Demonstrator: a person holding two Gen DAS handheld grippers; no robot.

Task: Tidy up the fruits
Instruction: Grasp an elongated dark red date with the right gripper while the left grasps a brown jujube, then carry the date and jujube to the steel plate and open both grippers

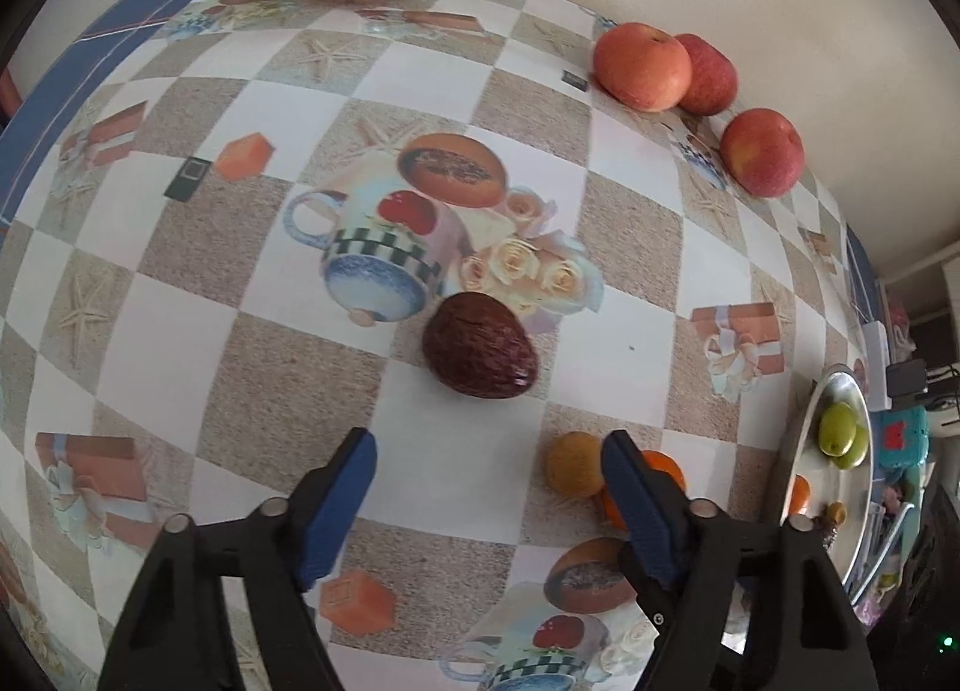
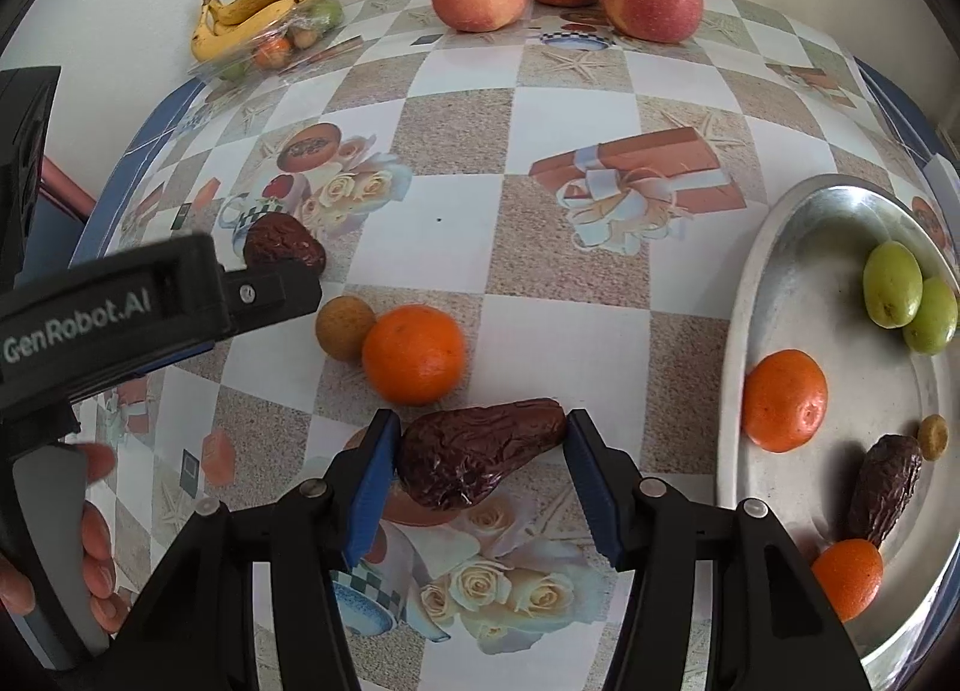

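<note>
While the left gripper (image 1: 489,454) hangs open above a dark wrinkled fruit (image 1: 479,346) on the checked tablecloth (image 1: 240,331), the right gripper (image 2: 482,439) brackets a second dark fruit (image 2: 474,457), pads touching its ends, beside a metal tray (image 2: 750,283).

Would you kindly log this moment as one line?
right claw: around dark wrinkled fruit, contact unclear | left claw: open, empty, near second dark fruit | metal tray: partly filled

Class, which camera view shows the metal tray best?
The right wrist view: the metal tray fills its right side, its fruit plainly visible. The left wrist view shows it only as a thin, foreshortened sliver at the edge.
</note>
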